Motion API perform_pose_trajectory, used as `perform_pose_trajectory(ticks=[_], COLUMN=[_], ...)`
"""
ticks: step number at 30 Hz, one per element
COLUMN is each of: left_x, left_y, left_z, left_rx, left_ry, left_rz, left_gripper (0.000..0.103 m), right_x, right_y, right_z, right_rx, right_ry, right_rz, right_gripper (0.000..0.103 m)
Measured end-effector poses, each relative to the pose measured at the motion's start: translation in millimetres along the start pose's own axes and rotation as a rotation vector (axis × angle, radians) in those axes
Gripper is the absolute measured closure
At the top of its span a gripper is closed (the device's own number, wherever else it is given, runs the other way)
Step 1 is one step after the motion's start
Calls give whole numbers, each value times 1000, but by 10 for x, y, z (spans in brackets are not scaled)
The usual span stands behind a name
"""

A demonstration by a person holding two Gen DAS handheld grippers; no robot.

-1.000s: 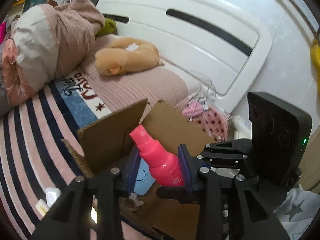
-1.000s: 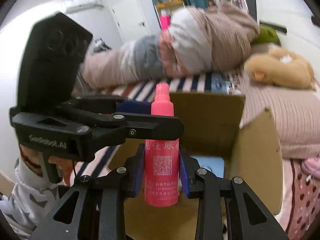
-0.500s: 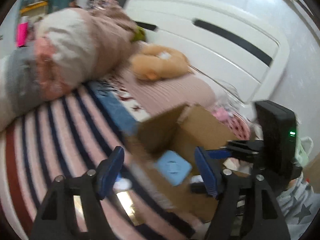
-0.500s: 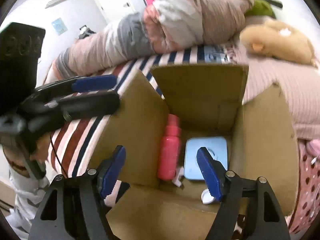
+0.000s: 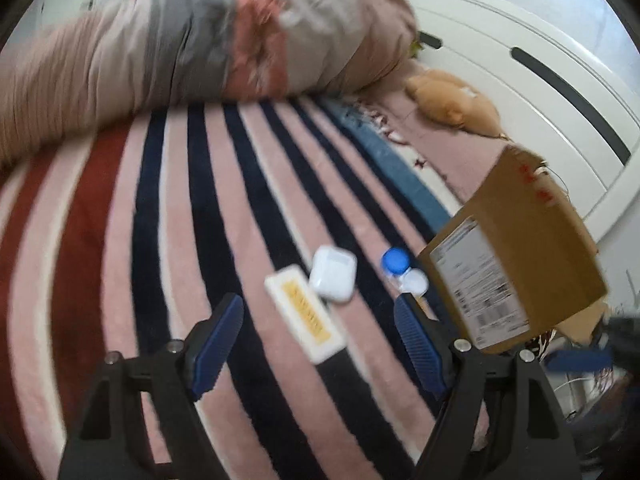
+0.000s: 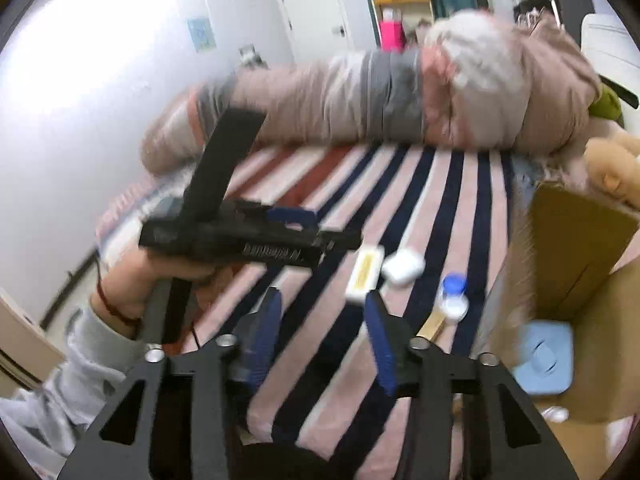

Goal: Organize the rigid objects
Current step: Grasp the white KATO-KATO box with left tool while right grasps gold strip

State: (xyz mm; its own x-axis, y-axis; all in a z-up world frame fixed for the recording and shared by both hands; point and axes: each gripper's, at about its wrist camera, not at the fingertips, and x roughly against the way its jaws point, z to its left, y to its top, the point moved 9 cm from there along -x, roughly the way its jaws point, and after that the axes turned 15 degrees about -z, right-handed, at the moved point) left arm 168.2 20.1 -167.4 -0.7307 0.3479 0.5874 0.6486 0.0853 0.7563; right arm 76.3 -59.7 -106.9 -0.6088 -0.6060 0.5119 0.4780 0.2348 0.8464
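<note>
On the striped blanket lie a white earbud case, a flat white box with a yellow label and a small bottle with a blue cap. My left gripper is open and empty, just short of the flat box. The cardboard box stands to the right of them. In the right wrist view my right gripper is open and empty above the blanket, with the flat box, the earbud case and the bottle ahead. A light blue square case lies inside the cardboard box.
A rolled duvet lies along the far side of the bed. A tan plush toy sits by the white headboard. The left gripper's body and the hand holding it fill the left of the right wrist view.
The pink spray bottle was held by both grippers, then let go into the cardboard box. Both grippers opened and swung left away from the box, toward the small items on the blanket.
</note>
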Motion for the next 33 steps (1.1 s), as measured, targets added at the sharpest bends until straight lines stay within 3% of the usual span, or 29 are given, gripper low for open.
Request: perform_pose_trajectory(ticks=[7, 13, 19, 23, 26, 32, 33], left_x=[-430, -589, -475, -272, -209, -273, -290], left_y=[-350, -424, -468, -558, -588, -600, -592], left_z=[-25, -37, -17, 94, 150, 126, 121], left_rx=[29, 0, -102, -104, -82, -109, -113], left_ry=[9, 100, 105, 62, 57, 93, 101], left_rz=[102, 101, 121, 151, 145, 123, 115], left_gripper=[28, 51, 69, 70, 70, 68, 68], right_x=[-560, -631, -574, -610, -638, -804, -833], right_y=[-671, -757, -743, -751, -761, -899, -903], right_z=[-357, -478, -521, -557, -629, -758, -768], right_rx=[26, 159, 159, 151, 203, 154, 148], right_ry=[-215, -332, -376, -418, -507, -522, -516], right_rz=[196, 185, 171, 184, 193, 271, 272], right_gripper=[73, 73, 73, 73, 73, 75, 81])
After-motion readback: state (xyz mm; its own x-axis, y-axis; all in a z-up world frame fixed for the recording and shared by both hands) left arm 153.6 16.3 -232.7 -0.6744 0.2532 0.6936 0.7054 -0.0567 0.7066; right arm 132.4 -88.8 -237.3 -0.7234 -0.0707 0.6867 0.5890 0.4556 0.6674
